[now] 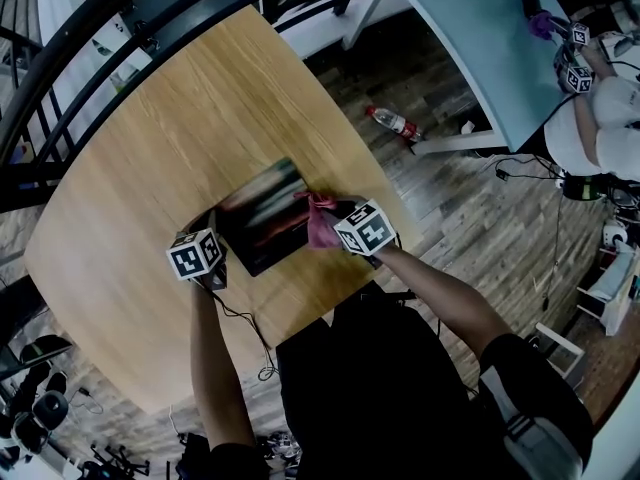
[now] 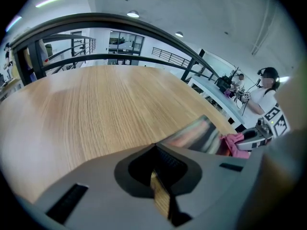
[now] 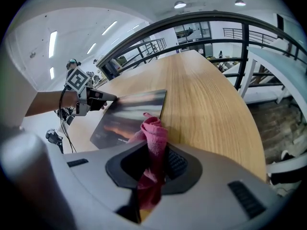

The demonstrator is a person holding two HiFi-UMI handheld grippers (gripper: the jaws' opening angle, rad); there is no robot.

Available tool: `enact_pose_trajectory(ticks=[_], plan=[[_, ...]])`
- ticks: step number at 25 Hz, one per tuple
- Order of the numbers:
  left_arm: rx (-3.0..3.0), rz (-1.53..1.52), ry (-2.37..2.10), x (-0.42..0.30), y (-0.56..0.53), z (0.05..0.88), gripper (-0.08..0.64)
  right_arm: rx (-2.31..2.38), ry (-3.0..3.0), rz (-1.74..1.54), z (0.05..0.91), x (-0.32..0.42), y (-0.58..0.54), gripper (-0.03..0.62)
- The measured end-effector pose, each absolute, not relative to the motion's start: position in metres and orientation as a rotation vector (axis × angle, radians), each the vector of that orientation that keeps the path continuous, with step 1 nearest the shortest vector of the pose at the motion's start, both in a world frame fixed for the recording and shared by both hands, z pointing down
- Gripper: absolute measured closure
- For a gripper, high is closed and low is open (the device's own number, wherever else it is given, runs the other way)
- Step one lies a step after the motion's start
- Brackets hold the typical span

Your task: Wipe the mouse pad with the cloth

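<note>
A dark mouse pad (image 1: 262, 215) with a blurred colour print lies on the round wooden table (image 1: 150, 148), near its front edge. My right gripper (image 1: 335, 226) is shut on a pink cloth (image 1: 320, 223), which rests on the pad's right end. In the right gripper view the cloth (image 3: 154, 133) bulges out past the jaws over the pad (image 3: 127, 116). My left gripper (image 1: 214, 230) is shut, its tips at the pad's left corner. In the left gripper view the pad (image 2: 196, 135) begins just beyond the closed jaws.
A black railing (image 1: 100, 28) curves round the table's far side. On the wood floor to the right lies a plastic bottle (image 1: 395, 123) beside a light blue table (image 1: 470, 38). A second person (image 1: 600, 108) sits at the upper right. A cable (image 1: 250, 333) trails from the left gripper.
</note>
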State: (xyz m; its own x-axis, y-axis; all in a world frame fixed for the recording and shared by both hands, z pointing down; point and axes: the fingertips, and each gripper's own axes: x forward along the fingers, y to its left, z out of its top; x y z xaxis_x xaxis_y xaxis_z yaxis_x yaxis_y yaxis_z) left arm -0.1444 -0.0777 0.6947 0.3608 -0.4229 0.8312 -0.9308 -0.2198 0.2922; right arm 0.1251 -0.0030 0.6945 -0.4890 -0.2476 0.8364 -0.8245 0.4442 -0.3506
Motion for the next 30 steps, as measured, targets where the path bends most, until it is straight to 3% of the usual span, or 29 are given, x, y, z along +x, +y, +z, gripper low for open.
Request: enact_pose_trajectory(ticks=[19, 30], plan=[[1.737, 0.675, -1.343, -0.147, -0.078, 0.691, 0.537, 0.913, -1.923, 0.773, 0.687, 0.162, -0.022, 0.525], [1.74, 0.459, -1.545, -0.146, -0.074, 0.631, 0.537, 0.979, -2.018, 0.745, 0.659, 0.159, -0.058, 0.526]])
